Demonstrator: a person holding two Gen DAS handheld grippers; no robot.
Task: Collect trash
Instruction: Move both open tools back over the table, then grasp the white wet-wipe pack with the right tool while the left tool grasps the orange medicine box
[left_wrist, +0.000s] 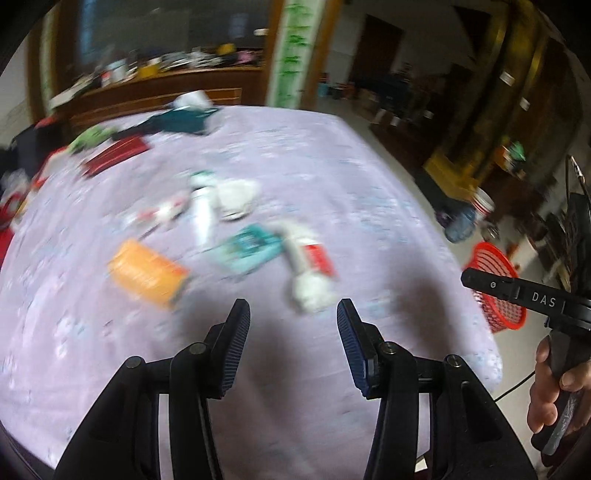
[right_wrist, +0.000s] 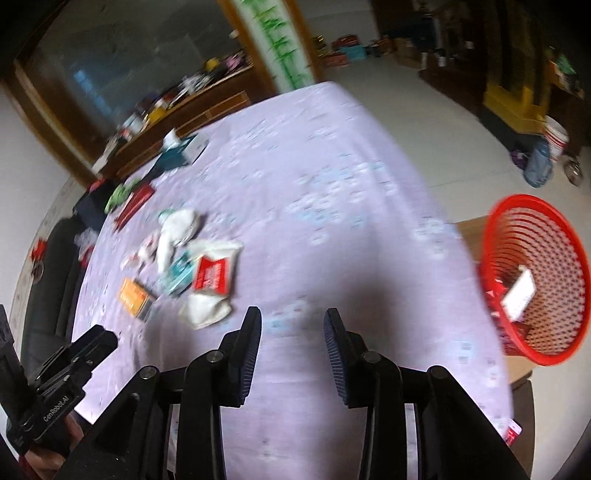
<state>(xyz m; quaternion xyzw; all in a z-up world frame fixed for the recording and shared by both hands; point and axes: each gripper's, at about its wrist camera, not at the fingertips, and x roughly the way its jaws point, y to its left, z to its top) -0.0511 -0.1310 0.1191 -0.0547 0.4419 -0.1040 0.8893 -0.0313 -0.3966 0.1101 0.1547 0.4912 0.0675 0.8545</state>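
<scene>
Trash lies in a loose pile on the lilac tablecloth (left_wrist: 295, 155): an orange box (left_wrist: 147, 272), a teal carton (left_wrist: 249, 248), a white and red wrapper (left_wrist: 308, 264), and crumpled white tissue (left_wrist: 236, 195). My left gripper (left_wrist: 293, 314) hovers open just short of the wrapper, empty. In the right wrist view the same pile shows at the left, with the red and white wrapper (right_wrist: 214, 275) and orange box (right_wrist: 133, 296). My right gripper (right_wrist: 292, 321) is open and empty over bare cloth (right_wrist: 332, 177). A red mesh basket (right_wrist: 535, 277) beside the table's right edge holds a white card.
A red box (left_wrist: 118, 157), a green item (left_wrist: 92, 136) and a dark teal tissue box (left_wrist: 181, 120) sit at the far side of the table. A wooden cabinet (left_wrist: 166, 85) stands behind. On the floor right are a bucket (right_wrist: 556, 138) and a blue bag (right_wrist: 539, 166).
</scene>
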